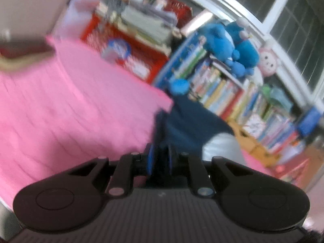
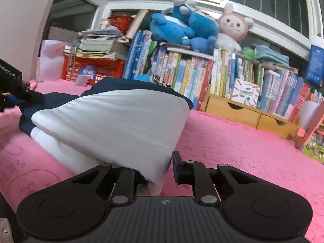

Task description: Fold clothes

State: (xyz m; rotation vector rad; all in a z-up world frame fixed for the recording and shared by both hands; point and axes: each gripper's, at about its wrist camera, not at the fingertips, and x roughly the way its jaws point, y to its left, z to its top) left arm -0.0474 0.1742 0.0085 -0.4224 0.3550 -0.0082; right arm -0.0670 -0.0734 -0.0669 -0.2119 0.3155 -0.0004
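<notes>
Folding entry: navy-and-white garment (image 2: 113, 121) on my pink bedspread (image 2: 253, 147).
Left gripper (image 1: 160, 158): jaws pinched on navy cloth at the garment's far edge. Right gripper (image 2: 156, 168): jaws parted around the white fold's near corner, which I see lying between them.

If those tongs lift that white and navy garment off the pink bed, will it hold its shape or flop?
Probably flop: the garment already drapes in soft folds over itself on the bed. It looks thin and smooth, so likely light and somewhat slippery. The left tongs appear shut on its navy edge; the right tongs straddle the white corner, which sags between them.
</notes>
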